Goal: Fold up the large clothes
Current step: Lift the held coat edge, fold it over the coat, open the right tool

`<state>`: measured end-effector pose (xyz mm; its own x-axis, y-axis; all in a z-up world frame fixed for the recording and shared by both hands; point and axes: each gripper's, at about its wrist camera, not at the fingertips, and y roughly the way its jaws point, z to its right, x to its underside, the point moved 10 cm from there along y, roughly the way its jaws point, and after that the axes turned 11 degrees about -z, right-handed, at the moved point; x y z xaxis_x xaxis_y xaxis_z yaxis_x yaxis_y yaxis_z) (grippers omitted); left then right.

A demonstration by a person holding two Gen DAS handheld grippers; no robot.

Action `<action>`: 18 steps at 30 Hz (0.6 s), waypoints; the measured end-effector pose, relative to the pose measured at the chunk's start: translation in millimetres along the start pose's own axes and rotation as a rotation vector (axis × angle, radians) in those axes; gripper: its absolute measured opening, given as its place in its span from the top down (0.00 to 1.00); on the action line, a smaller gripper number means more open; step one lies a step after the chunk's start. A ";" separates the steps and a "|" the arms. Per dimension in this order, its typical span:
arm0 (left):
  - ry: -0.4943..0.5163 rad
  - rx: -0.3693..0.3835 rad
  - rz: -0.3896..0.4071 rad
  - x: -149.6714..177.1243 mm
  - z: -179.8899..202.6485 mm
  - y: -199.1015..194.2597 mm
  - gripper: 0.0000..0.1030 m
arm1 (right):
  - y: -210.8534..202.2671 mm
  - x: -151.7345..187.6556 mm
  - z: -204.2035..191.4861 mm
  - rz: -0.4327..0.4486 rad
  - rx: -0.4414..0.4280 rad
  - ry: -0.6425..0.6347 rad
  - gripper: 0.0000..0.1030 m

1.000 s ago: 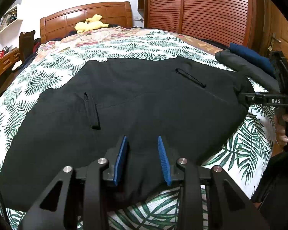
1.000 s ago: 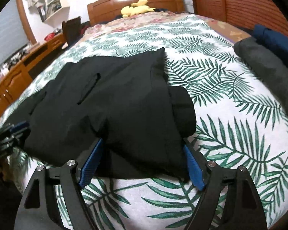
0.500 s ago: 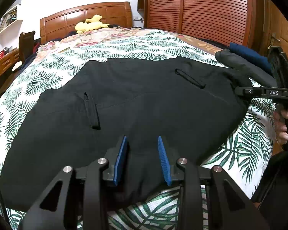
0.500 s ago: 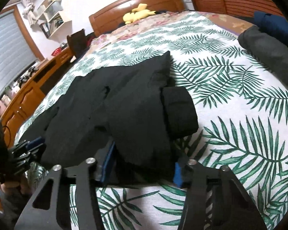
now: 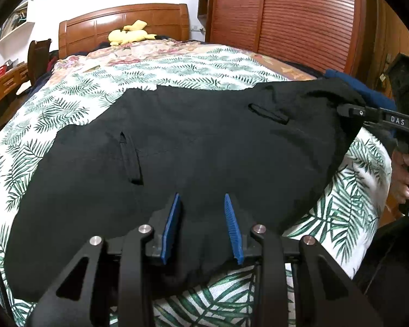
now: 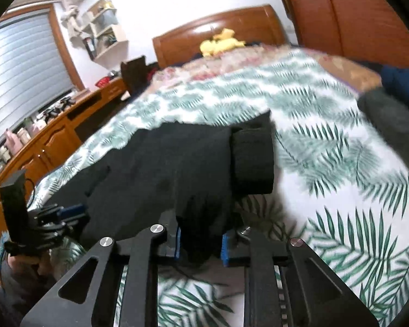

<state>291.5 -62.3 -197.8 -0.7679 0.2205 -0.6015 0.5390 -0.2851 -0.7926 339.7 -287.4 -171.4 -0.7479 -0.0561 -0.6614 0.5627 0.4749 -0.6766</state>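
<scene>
A large black garment (image 5: 193, 141) lies spread on the palm-leaf bedsheet (image 5: 54, 114). My left gripper (image 5: 201, 199) is at the garment's near hem, with a bunch of black cloth pinched between its blue pads. My right gripper (image 6: 201, 234) has the garment's right corner (image 6: 204, 212) bunched between its pads; its jaws are closing on the cloth, and that corner hangs lifted off the sheet. A folded cuff (image 6: 252, 160) sticks up beside it. From the left wrist view the right gripper (image 5: 343, 110) holds the raised corner at the right edge.
Folded grey clothes (image 6: 392, 128) and blue clothes (image 6: 400, 81) lie on the bed's right side. A yellow plush toy (image 5: 128, 35) sits by the wooden headboard (image 5: 122, 21). A wardrobe (image 5: 286, 21) stands at right, a wooden dresser (image 6: 54, 141) at left. A hand (image 5: 400, 174) grips the right tool.
My right gripper's jaws have closed on the garment's right corner and lifted it off the sheet. The raised cloth now hides the grey clothes in the left wrist view. The left gripper has stayed still.
</scene>
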 end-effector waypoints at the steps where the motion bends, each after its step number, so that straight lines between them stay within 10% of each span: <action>1: -0.006 0.002 0.012 -1.2 -2.3 -4.5 0.68 | -1.2 -3.9 -4.6 0.006 0.001 -0.009 0.83; 18: -0.118 -0.023 0.134 26.2 -73.6 -74.9 0.68 | 16.2 -68.2 -179.9 0.041 -0.081 -0.308 0.85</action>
<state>256.5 33.5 -161.6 -0.7233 0.0706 -0.6869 0.6458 -0.2832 -0.7091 336.5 -117.9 -79.1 -0.5766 -0.2931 -0.7627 0.5507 0.5501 -0.6277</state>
